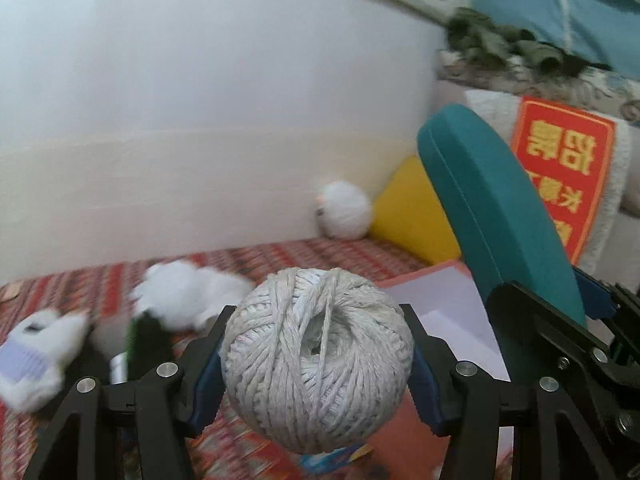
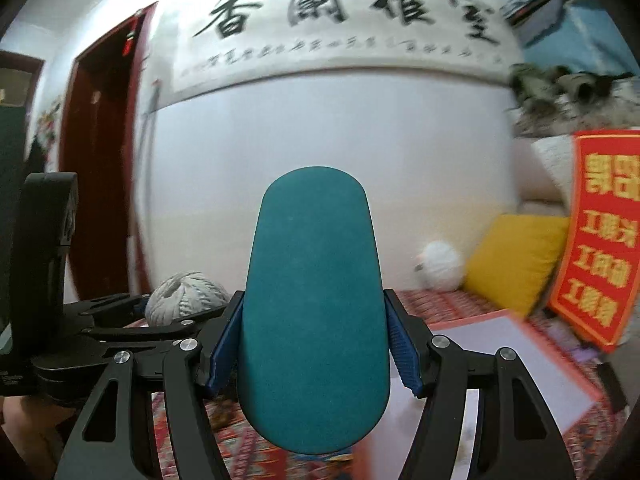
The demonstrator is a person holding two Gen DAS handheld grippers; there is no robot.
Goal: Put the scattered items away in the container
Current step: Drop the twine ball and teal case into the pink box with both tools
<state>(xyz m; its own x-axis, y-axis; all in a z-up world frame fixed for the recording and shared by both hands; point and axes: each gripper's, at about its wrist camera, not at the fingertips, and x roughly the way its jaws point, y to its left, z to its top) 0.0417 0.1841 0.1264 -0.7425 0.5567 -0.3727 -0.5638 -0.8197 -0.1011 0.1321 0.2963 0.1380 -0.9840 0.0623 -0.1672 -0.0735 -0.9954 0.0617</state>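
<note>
While my left gripper point(image 1: 318, 354) clamps the twine ball point(image 1: 317, 360) and my right gripper point(image 2: 314, 346) clamps the teal case point(image 2: 316, 308), both hide most of the pink box point(image 1: 440, 292) behind them.

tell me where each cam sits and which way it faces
Left wrist: on the left tongs, facing the wall over a patterned bedspread; both fingers clamp a twine ball.
Right wrist: on the right tongs, facing the same wall, gripping a teal case.
Shared: twine ball, teal case, yellow cushion, red banner.
</note>
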